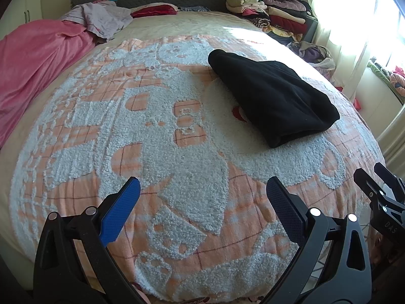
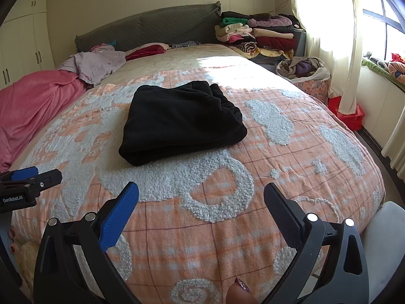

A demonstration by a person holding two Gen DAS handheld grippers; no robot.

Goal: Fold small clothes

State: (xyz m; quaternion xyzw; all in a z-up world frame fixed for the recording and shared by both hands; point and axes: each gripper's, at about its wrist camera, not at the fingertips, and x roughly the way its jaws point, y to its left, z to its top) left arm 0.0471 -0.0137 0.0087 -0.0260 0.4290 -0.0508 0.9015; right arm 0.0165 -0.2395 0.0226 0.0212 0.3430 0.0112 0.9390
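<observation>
A black fleece garment (image 1: 273,98) lies folded into a thick bundle on the orange and white bedspread (image 1: 162,152), right of centre in the left wrist view. In the right wrist view the same black garment (image 2: 182,124) sits straight ahead on the bedspread (image 2: 291,177). My left gripper (image 1: 202,197) hovers open near the bed's front edge, well short of the garment, with nothing between its fingers. My right gripper (image 2: 201,200) is open too and empty, and shows as black fingers (image 1: 379,187) at the right edge of the left wrist view. The left gripper (image 2: 38,177) pokes in at the left of the right wrist view.
A pink blanket (image 2: 33,101) and a lilac garment (image 2: 96,63) lie at the bed's far left. Stacked folded clothes (image 2: 263,33) stand at the far right by the grey headboard (image 2: 152,25). A bag of laundry (image 2: 303,68) and a red box (image 2: 351,114) sit by the curtain. A fingertip (image 2: 240,293) shows at the bottom.
</observation>
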